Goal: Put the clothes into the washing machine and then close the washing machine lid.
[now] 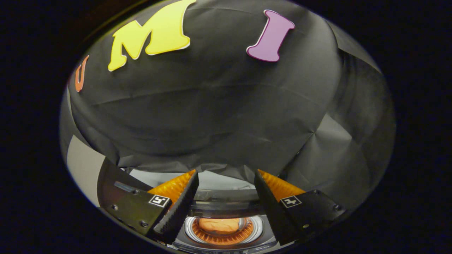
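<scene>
Holding the gripper [226, 197] spread and empty, we are looking down at the washing machine [223, 231] lying below between its fingers, clothes [219, 225] already inside.

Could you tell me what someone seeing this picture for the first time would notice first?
The eye goes first to the washing machine's round drum opening, glowing low down between the gripper jaws, with an orange-tan bundle of clothes already lying inside it. The jaws stand open, wide apart, holding nothing. Beyond them the creased black cloth wall of the booth rises behind the machine.
</scene>
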